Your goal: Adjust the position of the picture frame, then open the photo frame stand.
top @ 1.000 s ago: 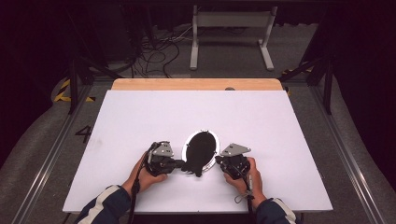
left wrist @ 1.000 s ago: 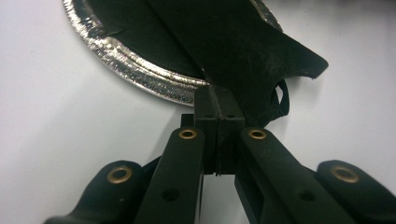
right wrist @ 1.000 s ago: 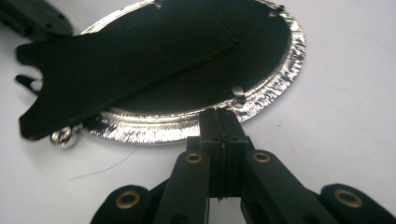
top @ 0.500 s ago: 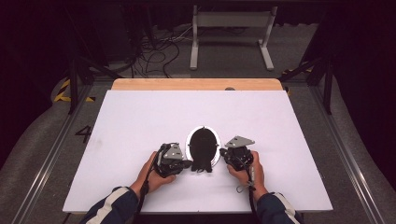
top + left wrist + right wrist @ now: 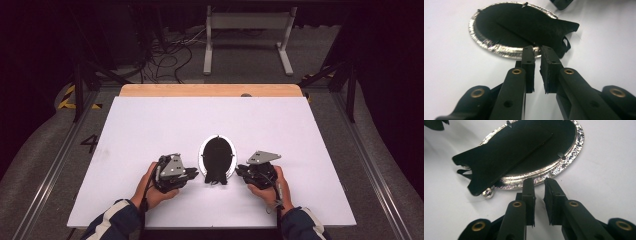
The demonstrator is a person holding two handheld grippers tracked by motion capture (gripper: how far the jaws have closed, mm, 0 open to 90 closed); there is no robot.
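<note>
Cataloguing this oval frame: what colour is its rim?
Shiny textured silver rim around a black back panel; clearest in the right gripper view.

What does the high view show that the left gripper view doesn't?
The high view takes in the left hand, the right hand, the whole white table and cables on the floor beyond it. The left gripper view gives close detail: the left gripper with its jaws a narrow gap apart, near the rough silver rim of the frame, and a small loop at the end of the black stand. Both show the oval frame lying face down on the table.
</note>
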